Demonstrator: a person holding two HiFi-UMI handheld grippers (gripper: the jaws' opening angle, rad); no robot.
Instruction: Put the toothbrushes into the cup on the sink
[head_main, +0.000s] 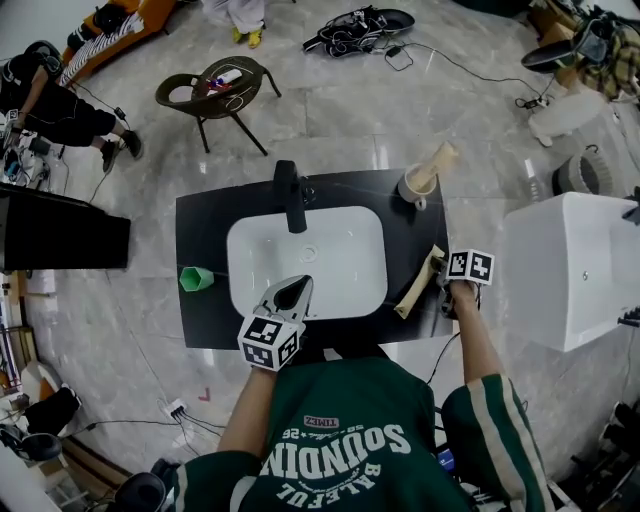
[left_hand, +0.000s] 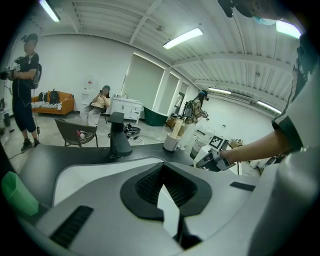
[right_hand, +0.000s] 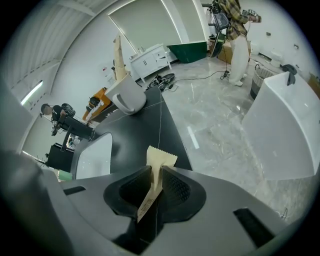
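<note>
A black sink counter (head_main: 205, 230) holds a white basin (head_main: 340, 250) with a black faucet (head_main: 291, 195). At its far right corner stands a white cup (head_main: 415, 187) with one beige paper-wrapped toothbrush (head_main: 437, 163) leaning in it. My right gripper (head_main: 440, 275) is at the counter's right edge, shut on a second wrapped toothbrush (head_main: 420, 285). In the right gripper view that toothbrush (right_hand: 159, 165) is pinched between the pads, with the cup (right_hand: 125, 95) ahead. My left gripper (head_main: 293, 292) hovers over the basin's near rim, jaws together and holding nothing.
A green cup (head_main: 196, 278) lies on the counter's left side. A white cabinet (head_main: 570, 270) stands right of the sink. A chair (head_main: 215, 90) and cables (head_main: 360, 30) are on the floor behind. A person (head_main: 60, 105) crouches at far left.
</note>
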